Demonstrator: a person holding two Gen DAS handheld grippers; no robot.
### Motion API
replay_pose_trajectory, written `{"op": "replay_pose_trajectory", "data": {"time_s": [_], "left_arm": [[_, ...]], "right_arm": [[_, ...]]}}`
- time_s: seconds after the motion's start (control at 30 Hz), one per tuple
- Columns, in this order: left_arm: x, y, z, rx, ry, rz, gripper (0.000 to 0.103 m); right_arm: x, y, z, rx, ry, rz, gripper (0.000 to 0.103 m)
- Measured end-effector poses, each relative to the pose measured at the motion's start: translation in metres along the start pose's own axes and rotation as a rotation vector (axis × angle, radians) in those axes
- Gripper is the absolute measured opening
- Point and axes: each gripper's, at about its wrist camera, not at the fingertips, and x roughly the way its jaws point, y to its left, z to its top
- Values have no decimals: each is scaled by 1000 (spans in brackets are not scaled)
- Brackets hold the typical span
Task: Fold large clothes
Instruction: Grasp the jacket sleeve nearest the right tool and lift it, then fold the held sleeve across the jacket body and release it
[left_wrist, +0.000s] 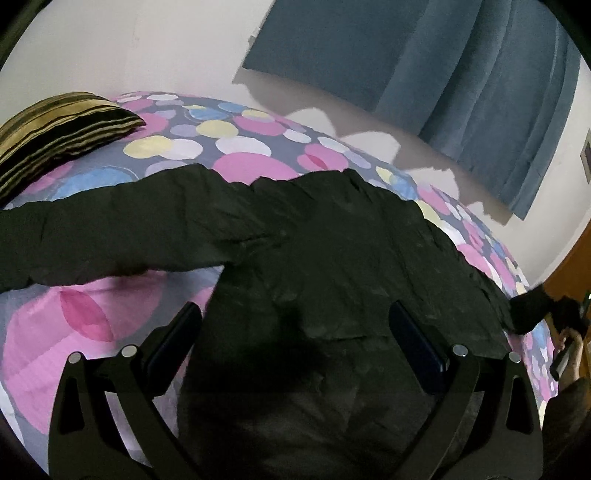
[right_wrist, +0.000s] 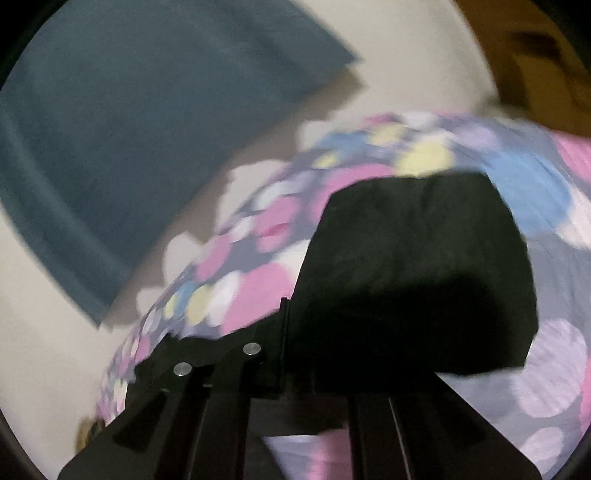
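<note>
A large black garment (left_wrist: 332, 251) lies spread on a bed with a pink, blue and yellow circle-patterned sheet (left_wrist: 240, 125). One sleeve stretches out to the left. My left gripper (left_wrist: 295, 317) is open, its fingers wide apart just above the garment's body near its left edge. In the right wrist view, which is blurred, my right gripper (right_wrist: 314, 354) is shut on a black part of the garment (right_wrist: 417, 269) and holds it above the sheet (right_wrist: 258, 266). The right gripper's fingertips are hidden by the cloth. It also shows at the far right of the left wrist view (left_wrist: 569, 317).
A brown striped pillow (left_wrist: 59, 129) lies at the bed's far left. Blue curtains (left_wrist: 443, 81) hang on the white wall behind the bed. A wooden door or cabinet (left_wrist: 569, 266) stands at the right.
</note>
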Motion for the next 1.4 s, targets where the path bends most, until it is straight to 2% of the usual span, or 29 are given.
{"op": "replay_pose_trajectory", "data": {"time_s": [0.17,0.3,0.4,0.53,0.7,0.8,0.87,0.9,0.93,0.97,1.0,1.1,1.27,1.4], "left_arm": [[0,6,-1,-14,0,-5,101],[-2,9,1,-21,-4,-11,101],[-3,12,3,-30,-10,-10,101],[-4,15,4,-46,-11,-14,101],[-1,16,5,-50,-5,-17,101],[2,17,4,-51,2,-18,101],[3,18,4,-54,6,-19,101],[4,18,3,-55,9,-19,101],[5,18,3,-55,10,-20,101],[5,18,3,-56,11,-19,101],[5,18,2,-55,11,-20,101],[5,18,2,-56,12,-21,101],[7,18,0,-61,16,-23,101],[7,18,-1,-64,22,-27,101]], "right_arm": [[16,109,-18,-243,24,59,8],[35,198,-59,-472,57,106,8],[49,241,-94,-577,121,151,8],[78,278,-147,-705,239,166,8],[105,299,-215,-867,355,104,8],[117,293,-237,-898,421,82,9],[123,291,-245,-906,463,82,16],[124,290,-247,-908,481,86,25],[124,290,-249,-905,499,106,32],[124,291,-250,-896,516,131,46],[122,291,-251,-893,522,151,54],[113,296,-258,-911,531,200,61],[106,302,-270,-908,614,317,70],[100,303,-263,-866,656,375,70]]}}
